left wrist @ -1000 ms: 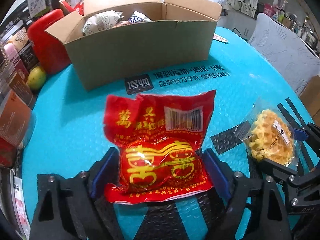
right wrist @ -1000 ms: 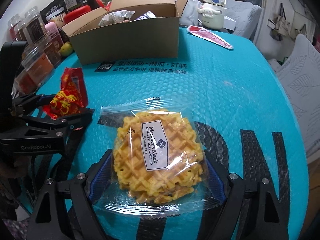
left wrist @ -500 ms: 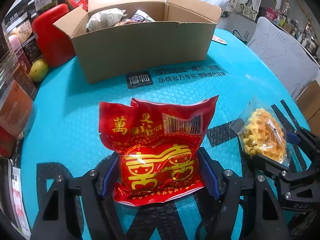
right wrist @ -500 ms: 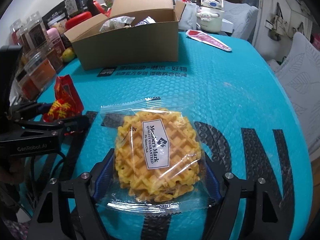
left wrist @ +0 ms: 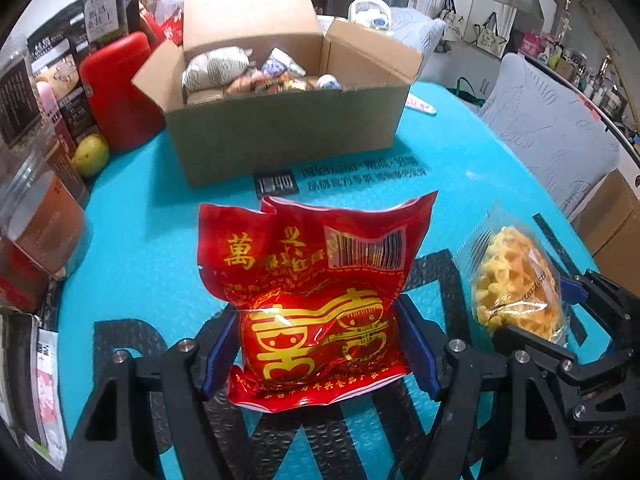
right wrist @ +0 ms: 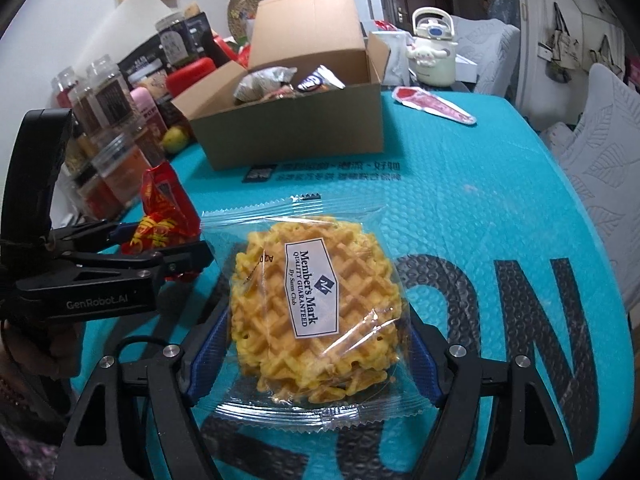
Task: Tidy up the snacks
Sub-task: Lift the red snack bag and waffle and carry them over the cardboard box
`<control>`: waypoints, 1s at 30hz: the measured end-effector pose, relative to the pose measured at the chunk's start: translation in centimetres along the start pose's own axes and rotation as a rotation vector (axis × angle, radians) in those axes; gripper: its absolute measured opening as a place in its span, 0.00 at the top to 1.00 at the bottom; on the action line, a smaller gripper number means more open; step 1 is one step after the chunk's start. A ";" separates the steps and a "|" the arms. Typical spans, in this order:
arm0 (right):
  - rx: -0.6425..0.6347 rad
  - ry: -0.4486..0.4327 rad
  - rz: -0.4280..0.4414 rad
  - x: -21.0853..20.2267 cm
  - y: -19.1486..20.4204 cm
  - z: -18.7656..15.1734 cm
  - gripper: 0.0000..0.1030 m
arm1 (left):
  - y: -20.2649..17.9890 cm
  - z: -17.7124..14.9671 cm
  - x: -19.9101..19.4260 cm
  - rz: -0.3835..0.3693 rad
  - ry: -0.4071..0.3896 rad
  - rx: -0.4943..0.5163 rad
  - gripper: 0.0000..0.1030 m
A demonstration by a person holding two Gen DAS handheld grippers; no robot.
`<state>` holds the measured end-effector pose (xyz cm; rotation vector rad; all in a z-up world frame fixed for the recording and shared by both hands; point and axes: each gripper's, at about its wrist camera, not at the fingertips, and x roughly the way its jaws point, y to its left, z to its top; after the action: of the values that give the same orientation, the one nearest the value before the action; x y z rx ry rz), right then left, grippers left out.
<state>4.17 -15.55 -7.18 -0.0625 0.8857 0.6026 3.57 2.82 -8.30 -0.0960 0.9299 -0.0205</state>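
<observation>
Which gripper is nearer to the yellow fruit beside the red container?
Left. The left gripper, clamped on the red packet, sits on the yellow fruit's side of the table; the right gripper, holding the waffle pack, is farther away beyond it.

the left gripper [left wrist: 320, 344] is matte black plastic, its two arms built as open triangular frames joined with round silver screws. blue pads [left wrist: 218, 350] line the inner faces of its jaws. seen side-on in the right wrist view, its black body carries pale "genrobot.ai" lettering, and a tall black handle rises behind it. the right gripper [right wrist: 314, 344] has the same build: black frame arms, silver screw heads, blue pads [right wrist: 206, 354]. a thin black cable loops beside its left arm. at the lower left edge, a hand [right wrist: 38, 350] grips the left handle, above a dark patterned sleeve.
</observation>
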 end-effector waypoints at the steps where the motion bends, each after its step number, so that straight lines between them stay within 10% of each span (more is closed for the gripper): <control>1: -0.005 -0.008 0.004 -0.3 0.1 0.1 0.24 | 0.0 0.1 -0.4 0.000 -0.010 0.000 0.30; 30: -0.159 -0.281 0.070 -5.9 2.6 13.9 0.24 | 0.1 11.0 -9.3 0.004 -0.381 0.021 0.30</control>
<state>9.78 -12.09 6.62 -0.0883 0.5684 0.7273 6.80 4.28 5.67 -0.0755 0.5486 -0.0080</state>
